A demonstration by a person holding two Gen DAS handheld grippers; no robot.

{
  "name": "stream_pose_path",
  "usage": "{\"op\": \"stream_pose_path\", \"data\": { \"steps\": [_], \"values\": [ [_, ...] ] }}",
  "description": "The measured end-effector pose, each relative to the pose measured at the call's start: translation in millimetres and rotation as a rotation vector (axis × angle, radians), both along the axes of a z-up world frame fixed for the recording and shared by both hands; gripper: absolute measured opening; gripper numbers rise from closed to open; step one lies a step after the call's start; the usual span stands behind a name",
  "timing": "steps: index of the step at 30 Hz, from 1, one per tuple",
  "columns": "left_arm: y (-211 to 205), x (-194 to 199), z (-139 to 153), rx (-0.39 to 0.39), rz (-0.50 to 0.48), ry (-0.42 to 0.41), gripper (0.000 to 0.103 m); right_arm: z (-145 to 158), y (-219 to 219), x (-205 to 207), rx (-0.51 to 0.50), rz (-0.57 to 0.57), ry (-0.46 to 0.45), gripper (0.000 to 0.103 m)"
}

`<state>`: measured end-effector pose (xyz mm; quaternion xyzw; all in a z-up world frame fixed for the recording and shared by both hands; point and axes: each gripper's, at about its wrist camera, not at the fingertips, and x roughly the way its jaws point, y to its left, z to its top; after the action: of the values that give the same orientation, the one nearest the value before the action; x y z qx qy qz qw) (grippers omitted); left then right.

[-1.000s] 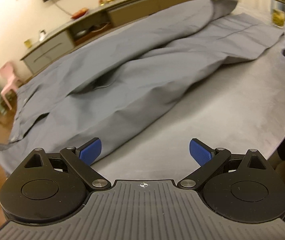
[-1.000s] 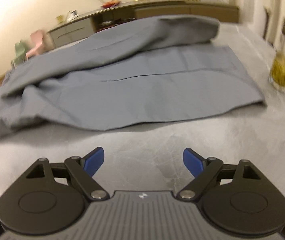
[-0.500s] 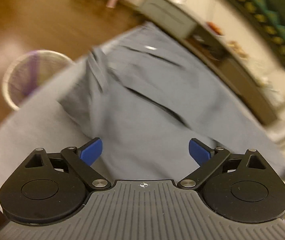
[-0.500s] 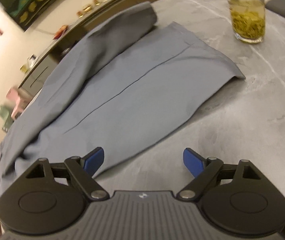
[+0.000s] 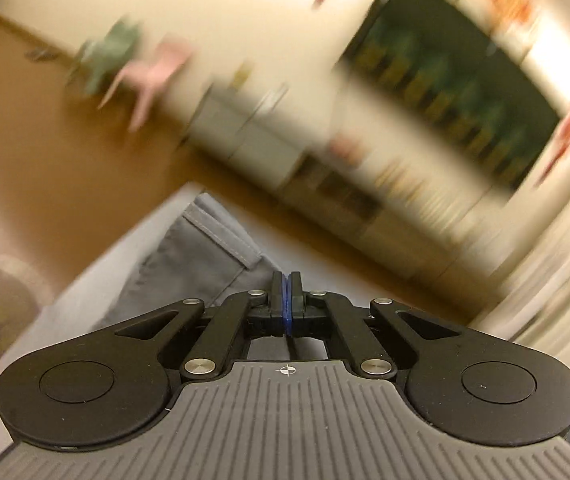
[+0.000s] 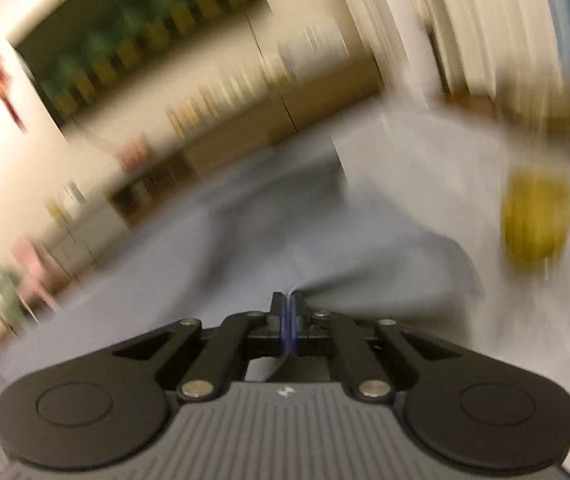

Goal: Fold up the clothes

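Left hand-held gripper (image 5: 286, 280), jaws pressed together, apparently pinching the waistband end of the grey trousers (image 5: 189, 264) at the table (image 5: 97, 276) edge. Right hand-held gripper (image 6: 287, 300) was clamped on a gathered fold of the same cloth, lifted clear, probably to carry it over. A glass of tea (image 6: 537, 216) stood near, at right; both views were blurred.

Left gripper (image 5: 286, 292) pinched closed beside grey garment (image 5: 189, 264).
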<state>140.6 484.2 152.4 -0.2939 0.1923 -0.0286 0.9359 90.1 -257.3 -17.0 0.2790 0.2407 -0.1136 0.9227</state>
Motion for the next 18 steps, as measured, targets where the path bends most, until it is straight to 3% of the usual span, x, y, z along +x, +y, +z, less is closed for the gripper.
{"op": "stream_pose_path", "data": {
  "steps": [2,3,5,8,9,10,13,15,18],
  "values": [
    [12.3,-35.8,-13.3,-0.03,0.004,0.002,0.0,14.7,6.8,-25.3,-0.017,0.005,-0.049,0.002],
    [16.2,-49.2,-30.4,-0.026,0.007,0.06,0.0,12.2,9.8,-34.3,-0.026,0.008,-0.029,0.002],
    [20.9,-73.6,-68.8,-0.018,0.021,0.201,0.0,-10.3,13.1,-44.2,-0.039,0.006,0.083,0.003],
    [20.6,-104.1,-114.5,-0.026,0.092,0.38,0.0,-54.4,6.5,-44.9,0.045,-0.026,0.22,0.006],
    [15.9,-109.8,-113.7,-0.027,0.111,0.381,0.015,-61.2,4.5,-44.1,0.084,-0.041,0.237,0.009],
    [10.4,-114.8,-111.3,-0.028,0.128,0.377,0.04,-67.9,2.5,-43.3,0.124,-0.056,0.254,0.009],
    [-7.7,-123.3,-100.1,-0.015,0.165,0.355,0.083,-66.8,4.8,-43.2,0.131,-0.071,0.23,0.02],
    [-25.1,-111.4,-87.9,0.029,0.152,0.326,0.087,-66.7,5.3,-46.8,0.136,-0.08,0.22,0.042],
    [-47.3,-71.2,-77.9,0.102,0.116,0.335,0.089,-71.6,-6.4,-52.1,0.182,-0.094,0.211,0.048]
  ]
}}
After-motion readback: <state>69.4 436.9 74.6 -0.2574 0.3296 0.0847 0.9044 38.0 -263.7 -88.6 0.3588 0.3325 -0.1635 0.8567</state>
